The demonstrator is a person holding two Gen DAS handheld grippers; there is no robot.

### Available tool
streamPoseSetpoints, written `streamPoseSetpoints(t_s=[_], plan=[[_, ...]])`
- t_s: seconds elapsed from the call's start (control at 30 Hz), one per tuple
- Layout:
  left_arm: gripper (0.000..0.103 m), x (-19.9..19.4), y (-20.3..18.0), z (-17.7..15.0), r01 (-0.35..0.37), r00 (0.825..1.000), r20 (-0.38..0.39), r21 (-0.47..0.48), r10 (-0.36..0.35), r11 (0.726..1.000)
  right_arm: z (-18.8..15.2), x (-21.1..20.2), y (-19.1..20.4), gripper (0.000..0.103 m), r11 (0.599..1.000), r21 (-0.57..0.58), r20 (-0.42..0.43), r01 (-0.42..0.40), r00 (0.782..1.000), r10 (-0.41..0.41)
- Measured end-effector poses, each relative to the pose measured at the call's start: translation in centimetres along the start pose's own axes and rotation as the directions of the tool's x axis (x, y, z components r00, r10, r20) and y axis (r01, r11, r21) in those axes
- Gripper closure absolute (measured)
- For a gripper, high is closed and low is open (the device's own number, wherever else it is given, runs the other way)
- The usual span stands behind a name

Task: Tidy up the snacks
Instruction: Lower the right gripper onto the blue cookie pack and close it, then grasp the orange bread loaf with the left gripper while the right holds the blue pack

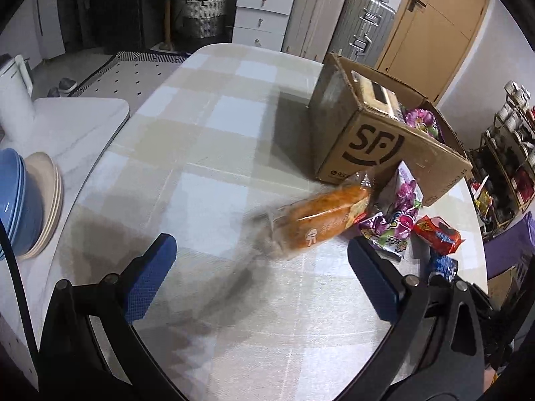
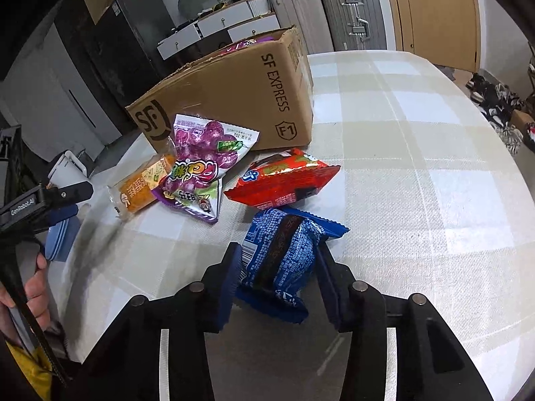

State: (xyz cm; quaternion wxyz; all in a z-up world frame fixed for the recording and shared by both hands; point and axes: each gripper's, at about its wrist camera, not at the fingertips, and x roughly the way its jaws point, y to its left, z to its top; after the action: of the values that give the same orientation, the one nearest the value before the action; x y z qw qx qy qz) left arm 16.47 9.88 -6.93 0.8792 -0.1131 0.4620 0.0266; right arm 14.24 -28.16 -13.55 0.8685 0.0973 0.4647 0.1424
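In the left wrist view my left gripper (image 1: 260, 244) is open above the checked table (image 1: 217, 117), nothing between its blue pads. Just ahead lies an orange bread pack (image 1: 324, 220), blurred, with a purple candy bag (image 1: 398, 220), a red packet (image 1: 438, 234) and a blue packet (image 1: 443, 265) to its right. In the right wrist view my right gripper (image 2: 277, 250) is shut on the blue packet (image 2: 281, 260), a pad pressing each side. Beyond it lie the red packet (image 2: 284, 180), the purple bag (image 2: 200, 163) and the bread pack (image 2: 143, 183), in front of the open SF cardboard box (image 2: 234, 100).
The box (image 1: 367, 140) holds more snacks. Stacked blue bowls (image 1: 20, 200) and beige plates (image 1: 46, 200) sit on a side surface at left, near a white kettle (image 1: 13, 93). A hand (image 2: 33, 287) holds the left tool. Suitcases (image 2: 351, 16) stand behind.
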Motion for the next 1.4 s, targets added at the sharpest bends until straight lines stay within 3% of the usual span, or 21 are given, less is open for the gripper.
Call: streamPoseSetpoints(t_s=[0.47,0.7,0.87,0.97,1.2,1.4], plan=[[0.001,0.7,1.4,0.0,-0.015,1.000,-0.020,-0.023,0.014,1.000,-1.0,-2.0,-0.4,0.060,0.994,0.068,0.015,-0.081,0.997,0.080],[0.001,1.5,1.9,0.1,-0.012,0.999,-0.033,-0.042,0.011,0.999,-1.2,-2.5,-0.8,0.060,0.971,0.137,-0.002,-0.195,0.980,0.197],[0.001,1.8,1.6,0.2,-0.013,0.999,-0.036,-0.036,0.012,0.999,-1.4,-3.2,-1.0,0.060,0.963,0.155,0.005,-0.219,0.975,0.220],[0.001,2.2,1.3,0.6,0.002,1.000,-0.029,-0.030,-0.003,1.000,-1.4,-3.6,-1.0,0.060,0.962,0.156,0.014,-0.226,0.974,0.226],[0.001,4.5,-0.4,2.4,0.111,0.993,-0.035,-0.009,-0.111,0.994,-1.6,-3.6,-0.5,0.060,0.964,0.124,0.002,-0.236,0.971,0.238],[0.001,8.3,-1.3,3.2,0.158,0.982,-0.110,0.021,-0.154,0.987,-1.5,-3.5,-0.7,0.060,0.960,0.123,0.000,-0.250,0.968,0.252]])
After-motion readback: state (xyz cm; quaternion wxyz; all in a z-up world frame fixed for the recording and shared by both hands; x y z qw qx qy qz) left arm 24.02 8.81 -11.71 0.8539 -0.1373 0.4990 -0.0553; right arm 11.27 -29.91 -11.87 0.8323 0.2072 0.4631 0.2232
